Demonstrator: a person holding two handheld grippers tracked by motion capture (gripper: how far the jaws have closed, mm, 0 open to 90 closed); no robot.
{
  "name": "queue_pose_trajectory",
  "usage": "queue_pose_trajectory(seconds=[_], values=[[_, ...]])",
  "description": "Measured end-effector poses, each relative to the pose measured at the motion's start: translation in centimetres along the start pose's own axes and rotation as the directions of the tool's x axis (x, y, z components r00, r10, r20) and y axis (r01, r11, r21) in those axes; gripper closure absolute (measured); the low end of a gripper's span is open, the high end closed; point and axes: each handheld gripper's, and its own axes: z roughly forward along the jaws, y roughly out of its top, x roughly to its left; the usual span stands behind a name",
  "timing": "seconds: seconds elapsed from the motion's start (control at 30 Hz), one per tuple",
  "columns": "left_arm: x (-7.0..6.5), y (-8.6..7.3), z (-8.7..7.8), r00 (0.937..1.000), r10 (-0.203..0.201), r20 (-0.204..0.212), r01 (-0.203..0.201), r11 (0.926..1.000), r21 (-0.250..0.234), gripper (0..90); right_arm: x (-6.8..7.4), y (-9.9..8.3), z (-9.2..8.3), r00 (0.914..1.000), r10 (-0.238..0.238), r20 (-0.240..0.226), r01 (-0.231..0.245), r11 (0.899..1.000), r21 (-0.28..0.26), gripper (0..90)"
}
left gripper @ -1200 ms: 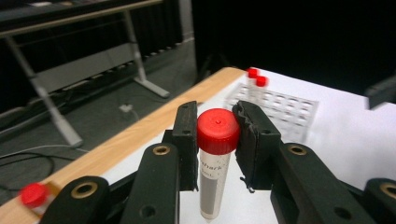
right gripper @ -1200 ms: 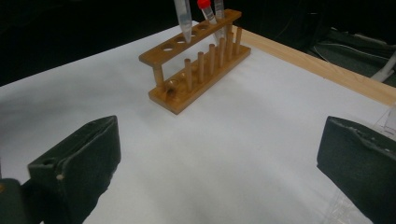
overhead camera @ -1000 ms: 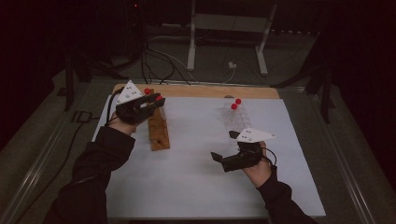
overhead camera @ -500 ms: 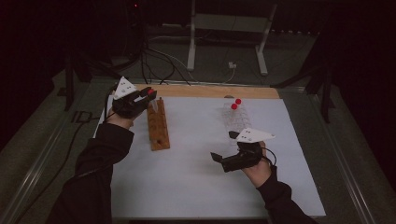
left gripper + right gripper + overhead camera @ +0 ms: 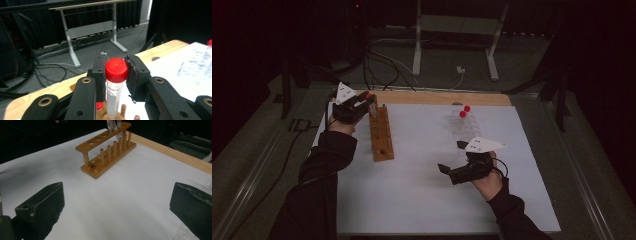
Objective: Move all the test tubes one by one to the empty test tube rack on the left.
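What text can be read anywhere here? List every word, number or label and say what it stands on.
Red-capped tube between the left gripper's jaws: dark print under the cap, reading roughly "stark"; partly hidden and blurred, so not certain.
Fainter marks lower on that tube: too blurred to read.
Tubes standing in the wooden rack: labels show in the right gripper view, too small to read.
White sheet, grey plates on the grippers: no readable text.

High view overhead, far; right gripper view low, sharing rack [image 5: 380, 131].
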Motion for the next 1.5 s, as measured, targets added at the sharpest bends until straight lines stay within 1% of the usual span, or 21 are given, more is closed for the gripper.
queue_pose_trajectory(seconds=[0.17, 0.43, 0.6, 0.77, 0.9, 1.03, 1.07, 1.1, 1.17, 1.37, 1.43, 1.47, 1.5], values=[[0.1, -0.9, 0.6, 0.9999, -0.012, -0.002, 0.012, 0.9996, 0.024, 71.7, 0.0, 0.0, -0.1, 1.0000, 0.001, -0.001, -0.001, 1.000, -0.001, 0.0], [0.0, -2.4, 1.5, 0.9999, -0.012, -0.004, 0.012, 0.9976, 0.068, 71.7, -0.2, 0.0, 0.0, 0.9999, 0.010, -0.007, -0.010, 1.000, 0.001, 0.0], [0.0, -3.0, 1.8, 0.9998, -0.017, -0.005, 0.017, 0.9965, 0.082, 71.7, -0.2, 0.0, 0.0, 0.9999, 0.010, -0.007, -0.010, 1.000, 0.002, 0.0], [-0.2, -3.3, 2.0, 1.0000, -0.004, -0.007, 0.004, 0.9948, 0.102, 71.6, -0.2, 0.0, 0.0, 0.9999, 0.011, -0.007, -0.011, 1.000, 0.001, 0.0], [-0.3, -3.6, 2.3, 0.9998, 0.017, -0.011, -0.016, 0.9910, 0.133, 71.6, -0.2, 0.0, 0.0, 0.9999, 0.011, -0.007, -0.011, 1.000, 0.000, 0.0], [-0.4, -3.9, 2.4, 0.9996, 0.023, -0.015, -0.020, 0.9887, 0.148, 71.5, -0.2, 0.0, -0.1, 0.9999, 0.010, -0.005, -0.010, 1.000, -0.001, 0.0], [-0.5, -4.0, 2.5, 0.9994, 0.031, -0.016, -0.028, 0.9878, 0.153, 71.4, -0.3, 0.0, -0.1, 0.9999, 0.011, -0.006, -0.011, 1.000, -0.001, 0.0], [-0.5, -4.1, 2.5, 0.9992, 0.034, -0.020, -0.031, 0.9880, 0.152, 71.4, -0.3, 0.0, -0.1, 0.9999, 0.011, -0.005, -0.011, 1.000, -0.002, 0.0], [-0.4, -4.1, 2.5, 0.9994, 0.028, -0.018, -0.025, 0.9885, 0.149, 71.3, -0.3, 0.0, -0.1, 0.9999, 0.011, -0.005, -0.011, 1.000, -0.002, 0.0], [-0.6, -4.0, 2.5, 0.9987, 0.045, -0.022, -0.041, 0.9866, 0.158, 70.8, -0.2, 0.1, -0.1, 0.9999, 0.013, -0.006, -0.013, 1.000, -0.005, 0.0], [-0.6, -4.0, 2.5, 0.9986, 0.050, -0.015, -0.047, 0.9859, 0.161, 67.5, -0.3, 0.1, -0.2, 0.9999, 0.014, -0.007, -0.014, 1.000, -0.006, 0.0], [-0.7, -4.0, 2.4, 0.9981, 0.061, -0.014, -0.058, 0.9850, 0.163, 64.3, -0.3, 0.1, -0.2, 0.9999, 0.013, -0.007, -0.013, 1.000, -0.007, 0.0], [-0.8, -3.9, 2.4, 0.9980, 0.062, -0.011, -0.059, 0.9854, 0.160, 58.9, -0.3, 0.1, -0.2, 0.9999, 0.014, -0.007, -0.014, 1.000, -0.008, 0.0]])
